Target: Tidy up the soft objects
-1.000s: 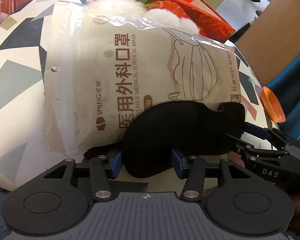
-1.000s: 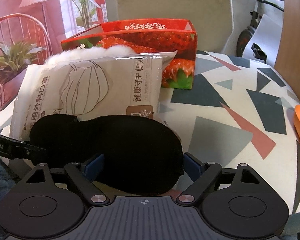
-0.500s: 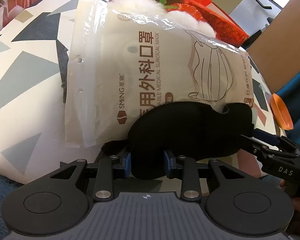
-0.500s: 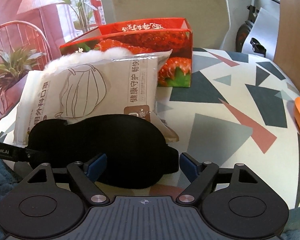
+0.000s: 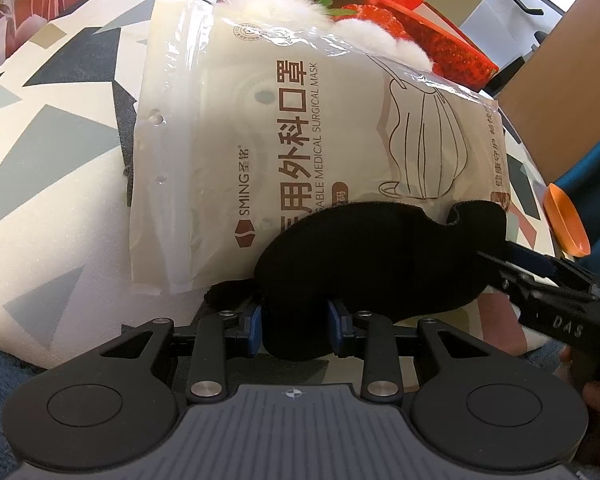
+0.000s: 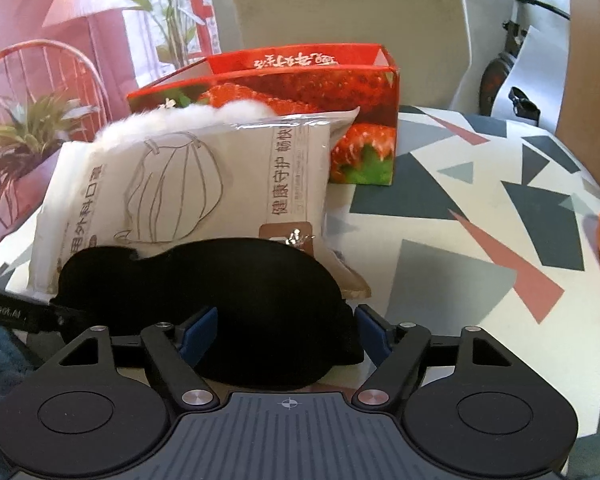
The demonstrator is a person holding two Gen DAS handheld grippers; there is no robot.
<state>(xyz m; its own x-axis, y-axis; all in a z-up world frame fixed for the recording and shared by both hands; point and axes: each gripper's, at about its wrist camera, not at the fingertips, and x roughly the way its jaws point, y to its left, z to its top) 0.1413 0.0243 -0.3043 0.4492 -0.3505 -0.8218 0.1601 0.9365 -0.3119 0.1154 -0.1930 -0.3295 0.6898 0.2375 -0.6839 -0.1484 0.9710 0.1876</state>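
Left gripper has just clamped the black sleep mask at the table's near edge; right gripper closing around its other end, not yet pinching; two-handed lift likely.

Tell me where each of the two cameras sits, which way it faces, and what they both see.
Left wrist: on the left gripper, looking down at its fingers shut on the black eye mask; the right gripper enters from the right.
Right wrist: on the right gripper, facing across the table to the strawberry box; its jaws are closing around the mask.
Shared: eye mask, face-mask pack, white fluffy thing, box.
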